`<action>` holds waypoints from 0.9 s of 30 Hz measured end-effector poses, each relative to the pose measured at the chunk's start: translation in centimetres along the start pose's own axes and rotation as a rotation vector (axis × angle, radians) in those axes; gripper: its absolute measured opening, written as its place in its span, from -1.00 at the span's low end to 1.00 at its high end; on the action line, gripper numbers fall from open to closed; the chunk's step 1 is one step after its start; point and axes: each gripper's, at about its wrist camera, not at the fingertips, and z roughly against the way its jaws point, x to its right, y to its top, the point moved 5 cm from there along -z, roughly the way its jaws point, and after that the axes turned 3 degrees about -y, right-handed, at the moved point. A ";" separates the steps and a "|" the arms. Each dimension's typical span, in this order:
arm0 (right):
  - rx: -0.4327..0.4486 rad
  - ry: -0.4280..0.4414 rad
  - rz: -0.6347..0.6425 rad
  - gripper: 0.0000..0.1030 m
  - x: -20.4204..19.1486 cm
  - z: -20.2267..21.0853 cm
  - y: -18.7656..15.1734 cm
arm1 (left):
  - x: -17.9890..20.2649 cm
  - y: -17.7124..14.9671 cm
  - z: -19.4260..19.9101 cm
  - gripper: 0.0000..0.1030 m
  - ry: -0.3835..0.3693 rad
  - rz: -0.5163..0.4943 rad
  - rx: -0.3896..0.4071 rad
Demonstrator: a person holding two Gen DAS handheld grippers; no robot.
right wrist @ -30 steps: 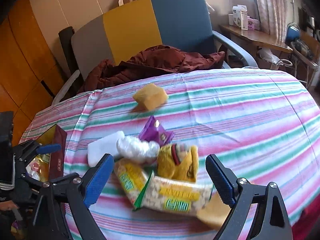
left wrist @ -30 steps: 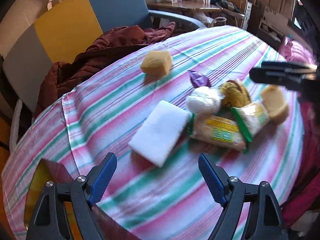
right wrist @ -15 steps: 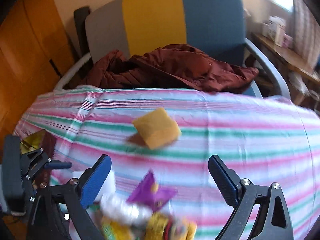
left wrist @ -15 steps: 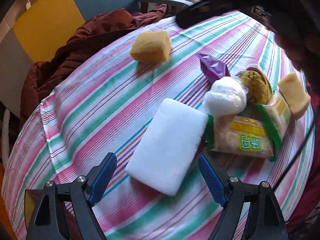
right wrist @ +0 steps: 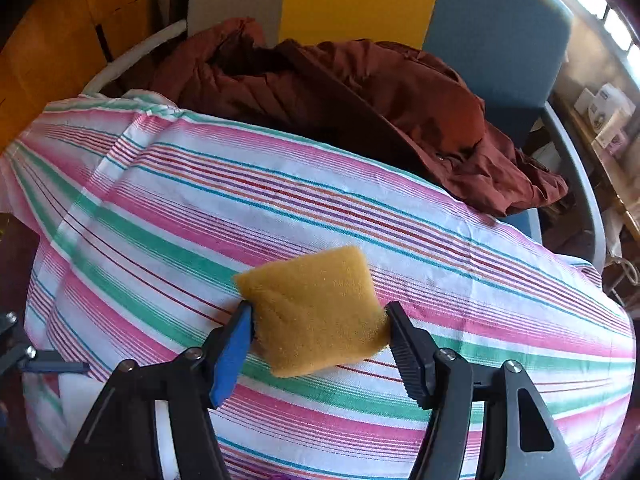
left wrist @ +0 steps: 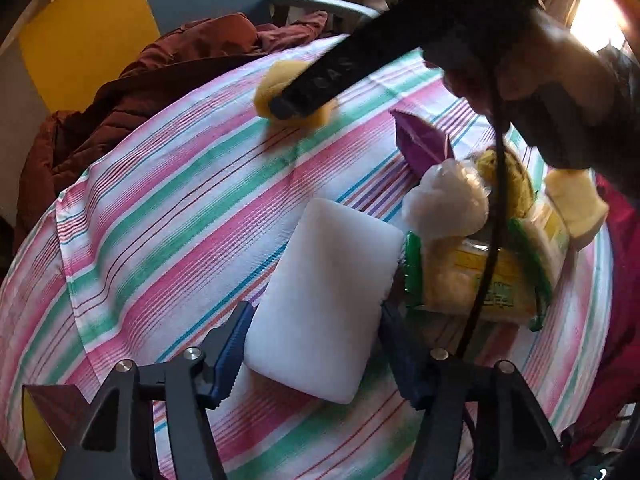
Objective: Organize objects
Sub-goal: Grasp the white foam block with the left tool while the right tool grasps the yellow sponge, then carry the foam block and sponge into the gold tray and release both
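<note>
Both claws are closing at once, the left gripper (left wrist: 316,354) pinching the white foam block (left wrist: 326,300) on the striped tablecloth (left wrist: 168,216) while the right gripper (right wrist: 318,338) squeezes the yellow sponge (right wrist: 316,308) farther back, so next, I'd say, comes a clean lift.

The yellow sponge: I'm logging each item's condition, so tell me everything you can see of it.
The yellow sponge is a squarish block of porous, mustard-yellow foam with soft, rounded edges. It sits on the striped tablecloth, turned askew, apart from the snack pile. The right gripper straddles it, jaws closing, both pads touching its sides and denting them slightly. Its underside is hidden.
</note>
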 end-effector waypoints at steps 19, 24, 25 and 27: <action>0.173 0.127 -0.135 0.27 -4.9 12.6 -5.4 | 1.4 -3.9 12.5 0.25 0.033 0.204 0.224; 0.195 0.184 -0.139 0.28 -8.3 14.2 -6.7 | 0.9 -7.3 15.6 0.25 0.044 0.301 0.285; 0.198 0.199 -0.139 0.28 -9.2 14.5 -7.0 | 0.7 -8.3 16.4 0.25 0.052 0.327 0.301; 0.205 0.223 -0.136 0.28 -10.7 15.0 -7.3 | 0.1 -10.4 17.4 0.25 0.065 0.375 0.322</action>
